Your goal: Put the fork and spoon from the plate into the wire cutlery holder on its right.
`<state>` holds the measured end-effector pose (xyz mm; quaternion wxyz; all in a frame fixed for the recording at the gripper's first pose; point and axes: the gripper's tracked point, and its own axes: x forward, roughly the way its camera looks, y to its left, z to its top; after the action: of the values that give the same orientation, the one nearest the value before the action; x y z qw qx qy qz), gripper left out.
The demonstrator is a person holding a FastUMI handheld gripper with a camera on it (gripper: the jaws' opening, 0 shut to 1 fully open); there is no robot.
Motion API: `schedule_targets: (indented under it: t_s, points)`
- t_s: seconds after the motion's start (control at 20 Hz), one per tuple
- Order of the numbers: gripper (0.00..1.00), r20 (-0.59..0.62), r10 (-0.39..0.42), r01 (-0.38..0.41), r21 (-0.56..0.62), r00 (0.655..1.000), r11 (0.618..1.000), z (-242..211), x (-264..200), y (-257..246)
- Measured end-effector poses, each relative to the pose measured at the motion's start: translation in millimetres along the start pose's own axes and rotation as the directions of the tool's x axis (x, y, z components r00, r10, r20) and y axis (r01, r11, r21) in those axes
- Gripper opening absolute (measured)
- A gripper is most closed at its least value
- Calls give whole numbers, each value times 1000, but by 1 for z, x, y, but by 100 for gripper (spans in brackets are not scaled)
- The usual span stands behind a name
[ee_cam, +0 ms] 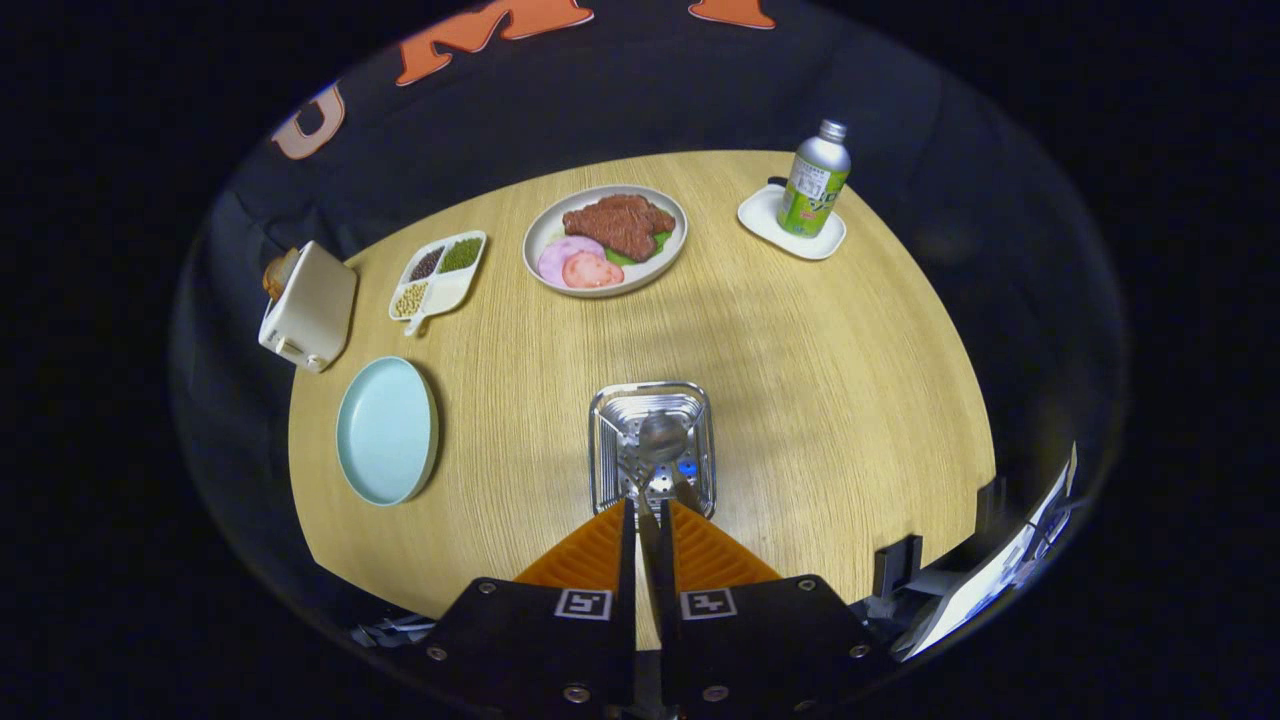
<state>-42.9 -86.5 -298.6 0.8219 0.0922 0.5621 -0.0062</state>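
I look straight down into the square wire cutlery holder [601,440] on the wooden table. My gripper [648,506] hangs just above it, its orange fingers [598,552] pressed on the thin handle of the spoon [662,436]. The spoon's bowl points down inside the holder. Beside it in the holder I make out what look like the tines of the fork [632,470]. The pale blue plate [385,430] lies to the left of the holder with nothing on it.
Beyond the holder stand a plate of meat and sliced food [604,240], a divided dish of beans [438,274] and a can on a white coaster [816,180]. A white toaster [308,306] sits at the table's far left edge.
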Motion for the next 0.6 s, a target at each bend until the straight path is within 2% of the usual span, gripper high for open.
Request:
schedule_targets:
  t_s: [0.15, 0.25, 0.3, 0.35, 0.4, 0.55, 0.6]
  points:
    - [12, 132, 40, -42, 7, 990, 999, 30, -23, 6]
    - [18, 260, 60, -60, -8, 964, 998, 58, -46, 10]
    - [25, 328, 67, -64, -18, 942, 998, 74, -60, 12]
    - [28, 403, 66, -61, -26, 913, 998, 90, -75, 14]
    - [35, 468, 63, -54, -34, 882, 998, 104, -91, 15]
    - [38, 649, 72, -33, -73, 757, 997, 143, -142, 23]
    - [45, 697, 74, -18, -86, 713, 996, 152, -160, 25]
